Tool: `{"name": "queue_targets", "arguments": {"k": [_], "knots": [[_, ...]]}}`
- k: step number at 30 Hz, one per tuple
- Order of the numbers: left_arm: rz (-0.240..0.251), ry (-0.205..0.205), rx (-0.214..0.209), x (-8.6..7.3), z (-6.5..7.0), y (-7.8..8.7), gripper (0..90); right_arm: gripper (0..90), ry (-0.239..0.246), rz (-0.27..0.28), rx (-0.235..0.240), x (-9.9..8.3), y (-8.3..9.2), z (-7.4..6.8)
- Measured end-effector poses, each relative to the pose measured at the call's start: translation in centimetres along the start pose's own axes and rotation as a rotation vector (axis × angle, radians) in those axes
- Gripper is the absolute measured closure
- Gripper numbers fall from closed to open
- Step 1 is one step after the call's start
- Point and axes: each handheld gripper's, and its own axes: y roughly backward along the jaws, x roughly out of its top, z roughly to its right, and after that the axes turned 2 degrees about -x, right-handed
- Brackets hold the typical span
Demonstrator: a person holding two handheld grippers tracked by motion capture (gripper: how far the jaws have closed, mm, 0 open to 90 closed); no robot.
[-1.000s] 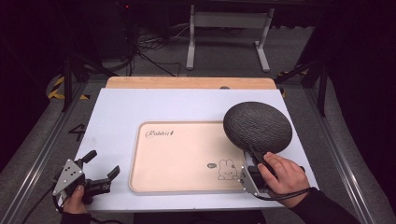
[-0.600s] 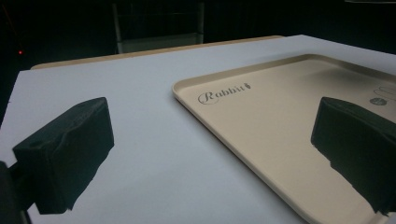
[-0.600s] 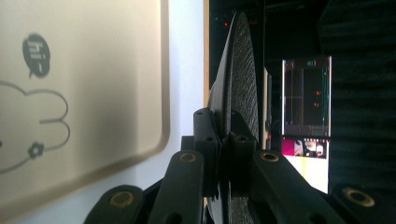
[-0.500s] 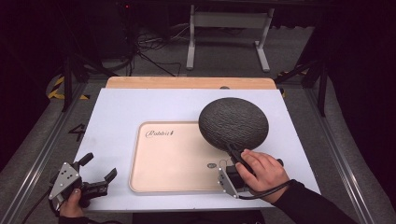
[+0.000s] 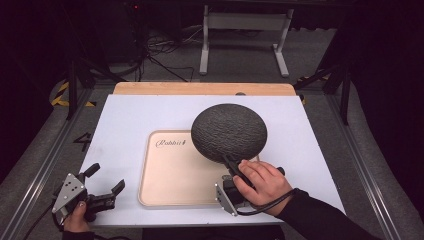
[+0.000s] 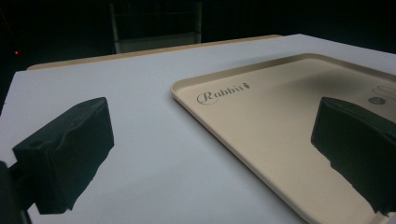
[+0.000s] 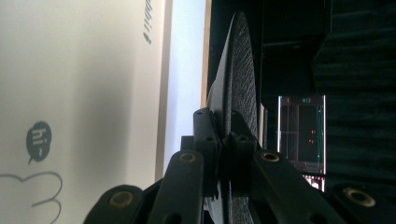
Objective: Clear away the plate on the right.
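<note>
The beige tray (image 5: 175, 185) in front of you carries the word "Rabbit" in a looping script near its far left corner, readable in the high view and again in the left gripper view (image 6: 223, 93). In the right gripper view a small dark speech bubble reading "hi" (image 7: 38, 140) sits on the tray beside the outline of a drawn figure. A further small mark by the tray's right edge in the left gripper view is too small to read.

Your right hand (image 5: 262, 182) comes in from the lower right with the wrist rolled onto its side, so the right gripper (image 5: 231, 166) points away from you over the tray's near right part. Its jaws are clamped on the near rim of the dark textured round plate (image 5: 229, 132), which it holds up over the tray's far right corner, flat face toward the high camera. In the right gripper view the plate (image 7: 240, 79) shows edge-on between the pads.

Your left hand (image 5: 76, 216) rests at the table's (image 5: 135, 115) near left corner, well apart from the plate. The left gripper (image 5: 106, 181) lies level, aimed toward the tray, its jaws spread wide with nothing between them.
</note>
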Motion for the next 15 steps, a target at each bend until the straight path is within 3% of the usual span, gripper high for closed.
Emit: {"name": "queue_targets", "arguments": {"k": [15], "knots": [[-0.003, 0.000, -0.011, 0.0, -0.1, -0.3, 0.0, 84.6, 0.024, 0.070, 0.021, 2.8, -0.3, -0.1]]}}
